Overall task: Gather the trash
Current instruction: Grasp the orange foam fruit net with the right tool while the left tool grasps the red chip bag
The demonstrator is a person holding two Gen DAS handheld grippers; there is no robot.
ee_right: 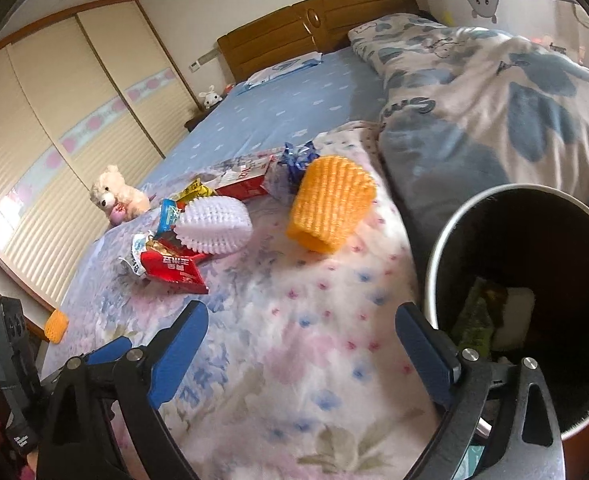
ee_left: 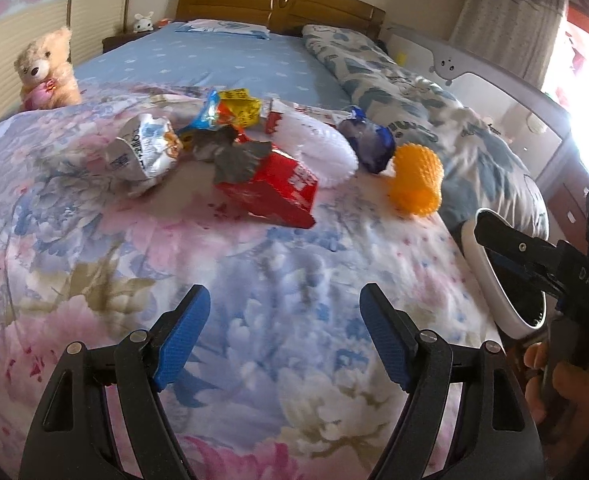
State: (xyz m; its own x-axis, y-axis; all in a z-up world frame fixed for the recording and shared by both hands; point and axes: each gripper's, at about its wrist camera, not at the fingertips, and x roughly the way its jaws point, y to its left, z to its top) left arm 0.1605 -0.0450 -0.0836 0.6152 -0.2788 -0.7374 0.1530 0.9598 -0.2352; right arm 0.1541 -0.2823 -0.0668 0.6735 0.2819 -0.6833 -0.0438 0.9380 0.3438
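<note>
Both grippers hang empty with jaws wide: the left gripper [ee_left: 284,336] over the quilt [ee_left: 254,272], the right gripper [ee_right: 302,344] beside the bin [ee_right: 434,256]. Wrappers [ee_left: 268,188] and foam nets [ee_right: 330,206] lie ahead. Collecting seems partway; next, reach and pinch the nearest piece.

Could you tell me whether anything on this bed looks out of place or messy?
Yes: a heap of litter lies on the floral quilt: a crumpled silver wrapper, a torn red packet, a yellow wrapper, and white and orange foam nets. The bin already holds some trash. Both grippers are open and empty.
</note>
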